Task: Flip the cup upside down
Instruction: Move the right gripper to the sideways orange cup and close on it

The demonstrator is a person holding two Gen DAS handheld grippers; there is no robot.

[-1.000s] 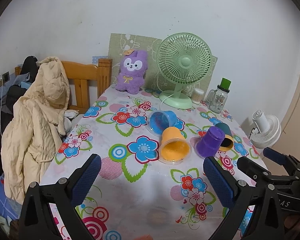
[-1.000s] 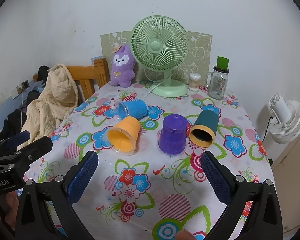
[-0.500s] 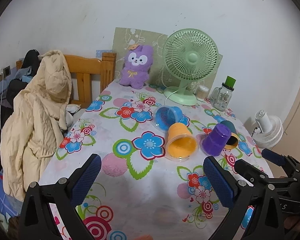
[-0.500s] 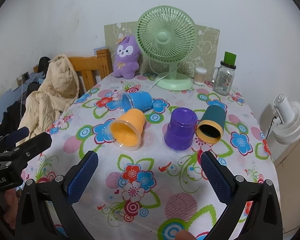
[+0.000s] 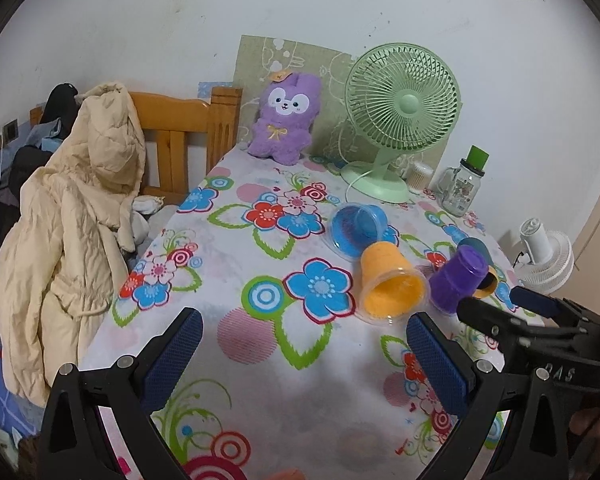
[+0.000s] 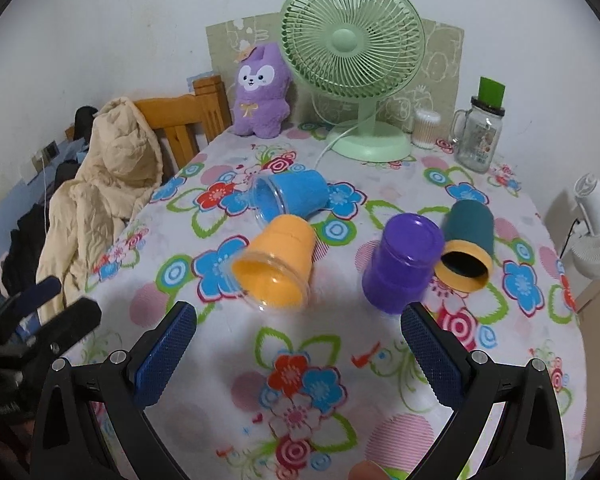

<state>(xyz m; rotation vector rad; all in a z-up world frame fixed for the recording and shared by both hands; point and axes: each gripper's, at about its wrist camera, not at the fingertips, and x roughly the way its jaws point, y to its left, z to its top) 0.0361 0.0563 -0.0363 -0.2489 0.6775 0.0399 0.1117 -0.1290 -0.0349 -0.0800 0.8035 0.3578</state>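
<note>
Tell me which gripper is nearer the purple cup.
Right. The right gripper hovers open just in front of the purple cup, its right finger almost at the base. The left gripper sits farther to the cup's left, also open.

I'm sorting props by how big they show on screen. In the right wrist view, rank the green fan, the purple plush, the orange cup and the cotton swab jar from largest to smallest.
1. green fan
2. orange cup, though nearness inflates it, and purple plush: too alike to rank
3. cotton swab jar
</note>
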